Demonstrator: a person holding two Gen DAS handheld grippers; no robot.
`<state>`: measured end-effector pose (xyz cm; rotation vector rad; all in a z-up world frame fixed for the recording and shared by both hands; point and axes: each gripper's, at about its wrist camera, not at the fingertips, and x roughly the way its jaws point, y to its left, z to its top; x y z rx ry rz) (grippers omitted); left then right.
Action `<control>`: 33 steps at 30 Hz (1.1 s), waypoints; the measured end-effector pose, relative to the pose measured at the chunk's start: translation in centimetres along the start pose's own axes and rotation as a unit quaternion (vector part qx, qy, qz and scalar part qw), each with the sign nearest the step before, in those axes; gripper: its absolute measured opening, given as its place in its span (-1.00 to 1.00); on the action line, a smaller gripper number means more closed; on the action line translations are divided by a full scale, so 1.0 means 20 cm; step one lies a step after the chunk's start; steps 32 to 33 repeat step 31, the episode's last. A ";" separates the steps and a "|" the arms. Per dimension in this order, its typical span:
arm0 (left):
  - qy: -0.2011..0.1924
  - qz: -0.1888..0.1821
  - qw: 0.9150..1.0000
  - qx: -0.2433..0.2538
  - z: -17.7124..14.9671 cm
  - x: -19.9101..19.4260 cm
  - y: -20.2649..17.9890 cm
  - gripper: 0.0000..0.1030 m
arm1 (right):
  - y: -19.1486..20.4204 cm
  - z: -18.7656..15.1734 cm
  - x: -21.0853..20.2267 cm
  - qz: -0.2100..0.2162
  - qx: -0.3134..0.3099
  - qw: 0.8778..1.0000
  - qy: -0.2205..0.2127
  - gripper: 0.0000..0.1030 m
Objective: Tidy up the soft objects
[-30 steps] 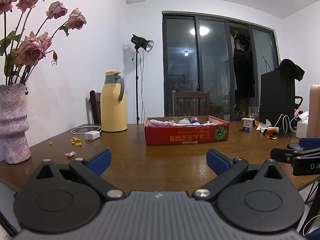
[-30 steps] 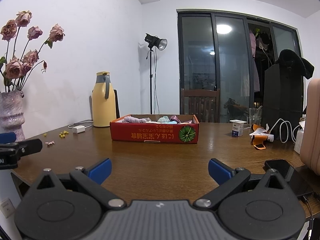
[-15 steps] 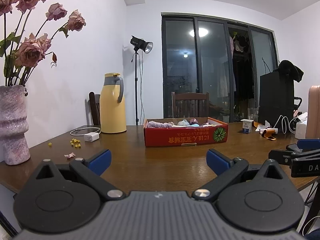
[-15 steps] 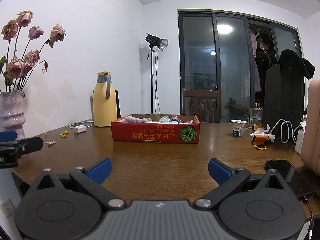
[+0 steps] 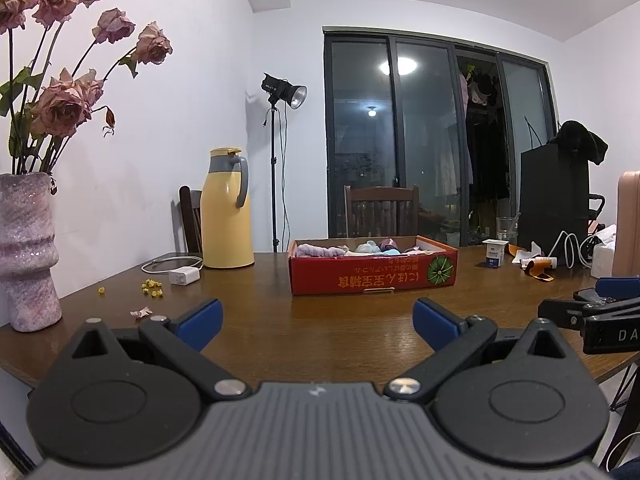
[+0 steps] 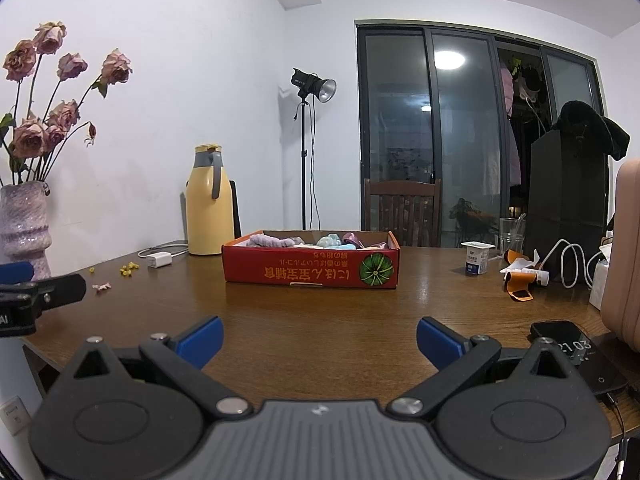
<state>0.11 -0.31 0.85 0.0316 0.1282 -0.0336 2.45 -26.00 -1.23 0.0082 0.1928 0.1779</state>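
A shallow red cardboard box sits mid-table and holds several soft items: a lilac cloth, pale blue pieces and a pink one. My left gripper hovers low over the near table edge, well short of the box, open with nothing between its blue pads. My right gripper is likewise open and empty, at the near edge. Each gripper shows at the side of the other's view: the right gripper's tip at the right edge, the left at the left edge.
Wooden table with a yellow thermos jug, white charger and cable, yellow crumbs and petals, a pink vase of dried roses. To the right: yogurt cup, glass, orange strap, cables, phone, pink case. Chairs and a light stand behind.
Both views have tilted slightly, so the box sits a little lower in frame. Both grippers stay open and near the table edge.
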 end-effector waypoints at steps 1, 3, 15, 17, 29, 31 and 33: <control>0.000 0.002 1.000 0.000 0.00 0.00 0.00 1.00 | 0.00 0.00 0.00 0.000 0.000 1.000 0.000 1.00; -0.002 0.004 1.000 0.001 0.00 -0.01 0.00 1.00 | 0.00 0.00 0.00 0.000 0.000 1.000 0.000 1.00; -0.011 0.002 1.000 0.005 0.00 -0.01 -0.01 1.00 | 0.00 0.00 0.00 0.002 -0.001 1.000 -0.001 1.00; -0.011 0.002 1.000 0.006 0.00 -0.02 -0.01 1.00 | 0.00 0.00 -0.01 0.002 -0.002 1.000 -0.001 1.00; -0.012 0.005 1.000 0.007 0.00 -0.02 -0.01 1.00 | 0.00 0.00 -0.01 0.004 -0.004 1.000 -0.001 1.00; -0.012 0.006 1.000 0.007 0.00 -0.02 -0.01 1.00 | 0.00 0.00 0.00 0.004 -0.005 1.000 -0.001 1.00; -0.012 0.006 1.000 0.007 0.00 -0.02 -0.01 1.00 | 0.00 0.00 0.00 0.004 -0.005 1.000 -0.001 1.00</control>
